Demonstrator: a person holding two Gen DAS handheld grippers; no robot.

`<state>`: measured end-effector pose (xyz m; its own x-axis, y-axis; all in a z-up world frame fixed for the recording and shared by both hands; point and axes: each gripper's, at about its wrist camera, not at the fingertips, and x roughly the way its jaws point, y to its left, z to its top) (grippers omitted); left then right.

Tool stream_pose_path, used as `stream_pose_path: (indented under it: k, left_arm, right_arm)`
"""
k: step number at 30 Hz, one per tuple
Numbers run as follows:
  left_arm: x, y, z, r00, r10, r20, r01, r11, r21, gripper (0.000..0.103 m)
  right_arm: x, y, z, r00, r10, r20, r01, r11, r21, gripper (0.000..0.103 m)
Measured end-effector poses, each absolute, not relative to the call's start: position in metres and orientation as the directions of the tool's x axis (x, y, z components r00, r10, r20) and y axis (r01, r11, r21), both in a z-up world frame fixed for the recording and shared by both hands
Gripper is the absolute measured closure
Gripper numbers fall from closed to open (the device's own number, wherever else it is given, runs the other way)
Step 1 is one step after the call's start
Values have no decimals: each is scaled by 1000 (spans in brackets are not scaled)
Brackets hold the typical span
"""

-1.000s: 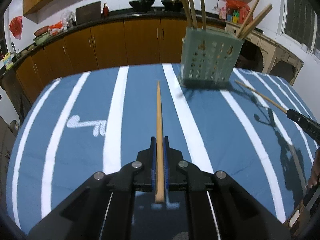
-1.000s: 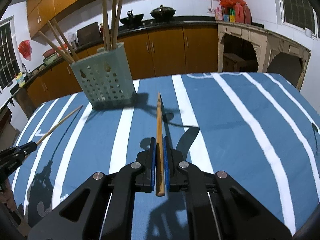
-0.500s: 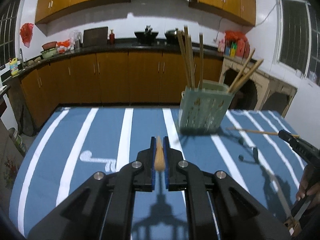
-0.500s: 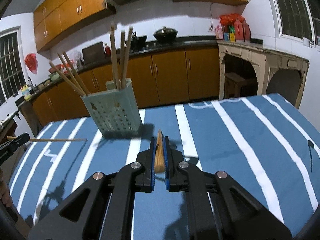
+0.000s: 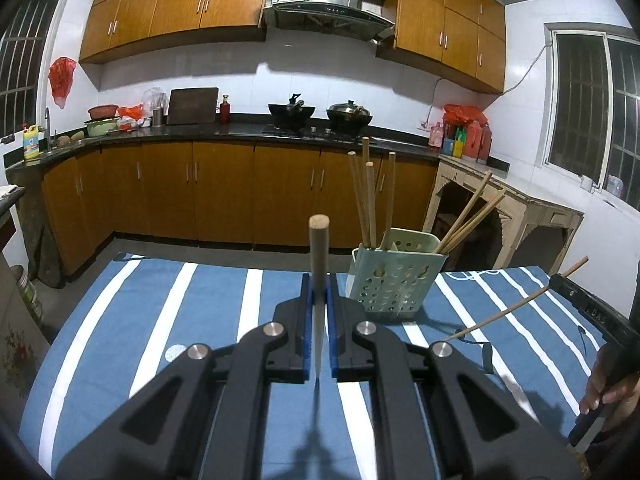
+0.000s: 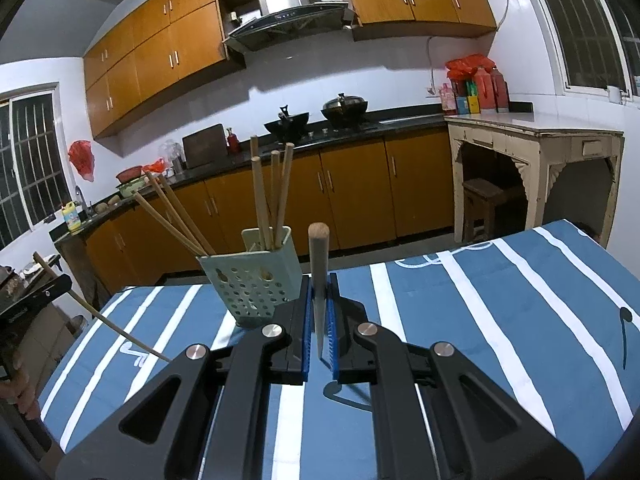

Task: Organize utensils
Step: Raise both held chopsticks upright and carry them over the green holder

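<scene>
My left gripper (image 5: 319, 284) is shut on a wooden chopstick (image 5: 319, 256) that points up toward the camera, blunt end up. A pale green perforated holder (image 5: 394, 274) with several chopsticks stands on the striped cloth just right of it. My right gripper (image 6: 319, 284) is shut on another chopstick (image 6: 319, 260), with the holder (image 6: 250, 280) just to its left. In the left wrist view the right gripper (image 5: 560, 282) appears at the right edge with its chopstick (image 5: 516, 308) slanting down. In the right wrist view the left gripper (image 6: 60, 286) shows at the left edge with its chopstick (image 6: 120, 332).
A table with a blue cloth with white stripes (image 5: 160, 320) fills the foreground. Behind it run wooden kitchen cabinets (image 5: 224, 196) and a dark counter with woks (image 5: 292, 112). A pale side table (image 6: 532, 148) stands at the right. A hand (image 5: 612, 392) holds the right gripper's handle.
Both grippers have risen and tipped upward, lifting their chopsticks off the cloth. The chopsticks now stand steeply toward the cameras, and the views show more of the kitchen wall.
</scene>
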<state>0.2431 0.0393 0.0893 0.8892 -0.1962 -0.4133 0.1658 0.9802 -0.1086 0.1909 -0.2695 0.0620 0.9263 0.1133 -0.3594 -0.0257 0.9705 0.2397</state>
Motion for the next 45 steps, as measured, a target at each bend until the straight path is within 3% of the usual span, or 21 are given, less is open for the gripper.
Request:
stream_pose_path:
  k: [6,16,25,31,45]
  left_arm:
    - [243,37,98,890,-214,-404,182,976,-116,95]
    - [250,7,174,928,-277,-250,262,961,-94,95]
    - [276,-30,226,949,-290,-127,280,956,-91,95]
    - [319,-53,216,949,-273,-157,262,961,-89,95]
    - [377,-59,160,934,-246,-258,224,968,-114,95]
  right_arm:
    - [189,-268,78,923,175,-342,-79,958,277,95]
    - [183,-251,170,958,265,-109,-226,933,282,95]
    - [220,-231,200,983,177,39,-181,963,202,95]
    - [247,-232,186,989,144,29,-147,968,205,95]
    - [290,-220,135,981,165,-100,-141,966,215,95]
